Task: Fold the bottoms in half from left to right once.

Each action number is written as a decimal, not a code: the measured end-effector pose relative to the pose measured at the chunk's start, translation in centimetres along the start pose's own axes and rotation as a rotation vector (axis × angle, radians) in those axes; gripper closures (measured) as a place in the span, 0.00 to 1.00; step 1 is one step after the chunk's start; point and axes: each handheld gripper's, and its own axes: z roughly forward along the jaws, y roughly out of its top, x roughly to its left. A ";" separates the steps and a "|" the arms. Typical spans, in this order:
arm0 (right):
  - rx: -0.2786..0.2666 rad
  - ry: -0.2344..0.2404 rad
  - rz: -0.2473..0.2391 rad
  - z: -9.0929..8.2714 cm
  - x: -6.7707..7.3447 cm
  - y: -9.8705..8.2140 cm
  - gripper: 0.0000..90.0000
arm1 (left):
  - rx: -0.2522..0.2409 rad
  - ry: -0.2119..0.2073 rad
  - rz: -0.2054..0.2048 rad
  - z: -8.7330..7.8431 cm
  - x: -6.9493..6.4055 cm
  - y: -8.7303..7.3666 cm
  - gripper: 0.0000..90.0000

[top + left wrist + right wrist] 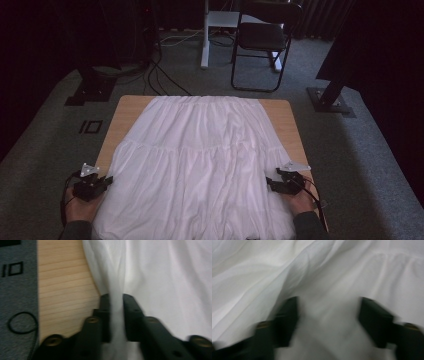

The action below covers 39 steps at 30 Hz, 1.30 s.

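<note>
Left gripper [102, 181] sits at the near-left edge of the white skirt [200, 150], and in the left gripper view [116, 315] its jaws are drawn close with a ridge of cloth pinched between them, so that side looks grabbed. Right gripper [274, 184] is at the near-right edge; in the right gripper view [328, 320] the jaws stand wide apart over the fabric with cloth bunched below them, nothing clamped yet, and the frame is motion-blurred so contact is hard to call. Skirt itself lies flat and spread over the wooden table [129, 107], wide hem toward the person and hanging off the near edge, gathered tier seam across the middle, narrower waist end at the far edge. Bare wood shows along the left and right sides and the far corners. Judgement: this is the start of a fold or reposition; the spread-out stage is done, one side is gripped, the other grip is pending, and no fold line is made yet. Left to do: close the right jaws on the hem side, then lift both and carry the cloth. Beyond the table: grey carpet, cables [160, 75], a black chair [262, 40].
</note>
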 end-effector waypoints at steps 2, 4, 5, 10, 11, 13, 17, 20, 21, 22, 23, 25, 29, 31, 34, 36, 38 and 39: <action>-0.042 -0.063 0.027 -1.6 -0.6 0.1 0.44 | 0.000 0.009 0.014 0.0 -0.1 0.0 0.96; -0.060 -0.138 0.059 -3.0 -1.4 -0.1 0.30 | -0.004 0.018 0.025 0.0 -0.3 -0.1 0.96; -0.036 -0.179 0.070 -3.3 -1.7 -0.2 0.23 | -0.003 0.024 0.028 0.0 -0.3 -0.1 0.96; 0.060 -0.217 0.094 -2.5 -2.8 -1.9 0.15 | 0.017 0.108 0.049 -0.2 0.0 0.1 0.97; 0.077 -0.230 0.091 -2.3 -2.7 -1.9 0.16 | 0.016 0.120 0.042 -0.2 0.3 0.1 0.97; 0.076 -0.187 0.142 -2.3 -3.1 -1.9 0.31 | 0.012 0.143 0.031 -0.4 1.0 0.2 0.97; 0.066 -0.156 0.171 -3.0 -3.7 -2.0 0.80 | 0.007 0.203 0.013 -1.0 2.7 0.6 0.97; 0.062 -0.184 0.186 -3.3 -4.1 -2.3 0.95 | 0.008 0.259 0.008 -1.5 4.1 1.0 0.98; 0.062 -0.190 0.184 -3.3 -4.1 -2.4 0.96 | 0.010 0.276 -0.001 -1.7 4.7 1.1 0.98; 0.063 -0.195 0.183 -3.4 -4.2 -2.4 0.96 | 0.011 0.297 -0.014 -1.9 5.3 1.2 0.98; 0.063 -0.204 0.184 -3.4 -4.4 -2.4 0.97 | 0.015 0.319 -0.029 -2.1 6.0 1.3 0.98; 0.066 -0.231 0.183 -3.4 -4.6 -2.4 0.97 | 0.017 0.353 -0.054 -2.4 7.1 1.3 0.98; 0.069 -0.292 0.206 -3.8 -5.2 -2.6 0.98 | 0.018 0.447 -0.129 -3.0 9.5 1.2 0.98; 0.063 -0.299 0.216 -3.9 -5.3 -2.7 0.97 | 0.009 0.498 -0.177 -3.5 10.6 1.1 0.98; 0.066 -0.282 0.217 -3.8 -5.2 -2.8 0.97 | -0.020 0.499 -0.213 -4.4 10.9 1.2 0.98; 0.069 -0.278 0.198 -3.7 -5.0 -2.7 0.97 | -0.044 0.480 -0.177 -5.3 9.9 1.6 0.98; 0.070 -0.270 0.196 -3.6 -4.9 -2.6 0.97 | -0.100 0.425 -0.154 -6.4 8.6 2.1 0.98; 0.069 -0.265 0.195 -3.6 -4.9 -2.6 0.96 | -0.148 0.378 -0.131 -7.2 7.6 2.5 0.98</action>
